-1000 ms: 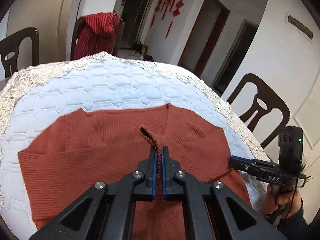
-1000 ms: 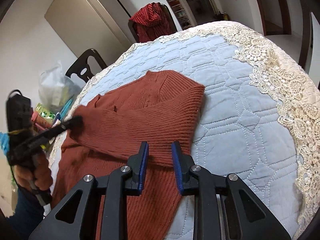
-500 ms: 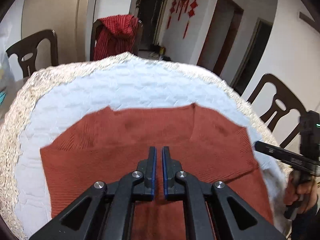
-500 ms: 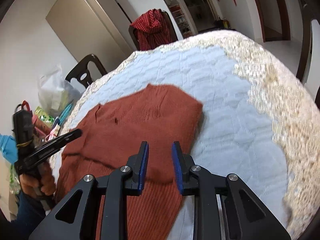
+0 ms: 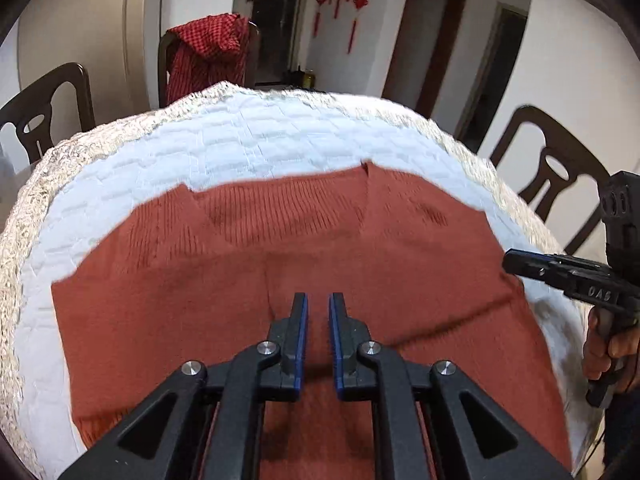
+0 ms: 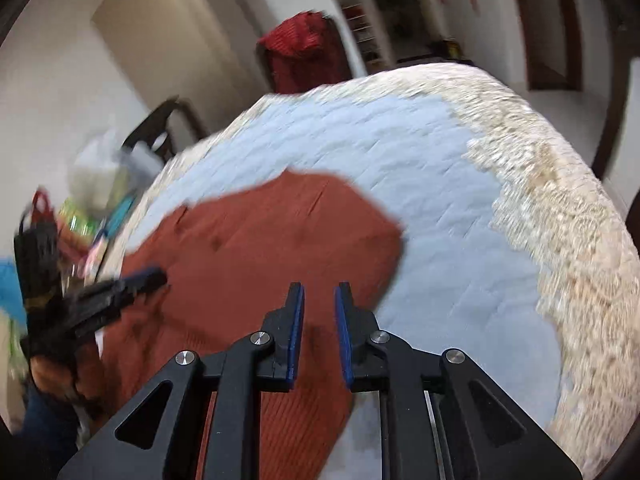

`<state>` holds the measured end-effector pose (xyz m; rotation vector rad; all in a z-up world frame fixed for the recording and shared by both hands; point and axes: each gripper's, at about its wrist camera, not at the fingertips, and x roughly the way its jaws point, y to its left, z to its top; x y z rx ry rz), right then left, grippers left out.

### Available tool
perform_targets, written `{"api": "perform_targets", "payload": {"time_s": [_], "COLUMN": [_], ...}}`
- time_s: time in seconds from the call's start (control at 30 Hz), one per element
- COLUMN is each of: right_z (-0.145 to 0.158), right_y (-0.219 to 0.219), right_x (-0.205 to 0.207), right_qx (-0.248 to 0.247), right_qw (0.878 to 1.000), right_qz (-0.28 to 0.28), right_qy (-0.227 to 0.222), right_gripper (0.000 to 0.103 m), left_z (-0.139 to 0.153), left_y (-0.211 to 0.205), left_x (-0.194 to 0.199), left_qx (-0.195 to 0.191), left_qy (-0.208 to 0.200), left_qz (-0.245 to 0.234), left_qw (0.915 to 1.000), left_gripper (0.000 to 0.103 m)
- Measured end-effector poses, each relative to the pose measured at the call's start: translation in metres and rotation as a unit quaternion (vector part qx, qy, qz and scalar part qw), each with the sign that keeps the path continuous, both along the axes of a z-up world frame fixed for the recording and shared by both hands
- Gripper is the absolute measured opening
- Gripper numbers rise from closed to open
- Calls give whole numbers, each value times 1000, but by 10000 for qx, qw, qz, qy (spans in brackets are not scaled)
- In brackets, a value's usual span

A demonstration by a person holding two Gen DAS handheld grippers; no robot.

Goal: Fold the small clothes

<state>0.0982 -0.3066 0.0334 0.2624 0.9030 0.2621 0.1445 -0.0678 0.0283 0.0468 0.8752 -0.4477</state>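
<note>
A rust-red knitted sweater (image 5: 320, 248) lies flat on the round table's quilted cover (image 5: 248, 140), both side parts folded in over its middle. My left gripper (image 5: 318, 304) is open and empty, raised above the sweater's middle. My right gripper (image 6: 319, 294) is open and empty above the sweater's (image 6: 256, 248) right part, near its edge. The right gripper also shows in the left wrist view (image 5: 520, 262) at the sweater's right edge. The left gripper shows blurred in the right wrist view (image 6: 150, 278) over the sweater's left side.
The table cover has a lace rim (image 6: 560, 216). Dark wooden chairs stand around the table (image 5: 556, 172), one draped with a red checked garment (image 5: 208, 52). Bags and clutter (image 6: 92, 184) sit beyond the table's left side. Doorways are at the back.
My left gripper let go of the knit edge it pinched, opened slightly and rose. Both grippers pulled back from the table; the sweater now lies flat.
</note>
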Motion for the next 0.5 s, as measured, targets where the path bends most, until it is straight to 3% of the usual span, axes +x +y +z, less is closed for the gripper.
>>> {"api": "perform_targets", "payload": {"time_s": [0.13,0.3,0.37,0.43,0.5], "right_z": [-15,-3,-5,-14,-12], "right_y": [3,3,4,2,-2], "right_x": [-2,-9,-15,-16,-16], "right_qx": [-182,-189,-255,-421,-327], "right_qw": [9998,9998,9997,9991,9994], "right_qz": [65,-44,50,26,-47], "right_qy": [58,21,-3,103,98], "right_gripper": [15,17,17,17,18], "left_z": [-4,6,-4,-6,6], "left_y": [3,21,37,55,67], "left_x": [1,-15,-13,-13,-22], "left_qx": [-57,-30,-31,-284,-278], "left_qy": [7,-253,-73,74,-179], "left_qz": [107,352,577,756,1005], "left_qw": [9999,9991,9983,9967,9944], "left_gripper": [13,13,13,13,13]}}
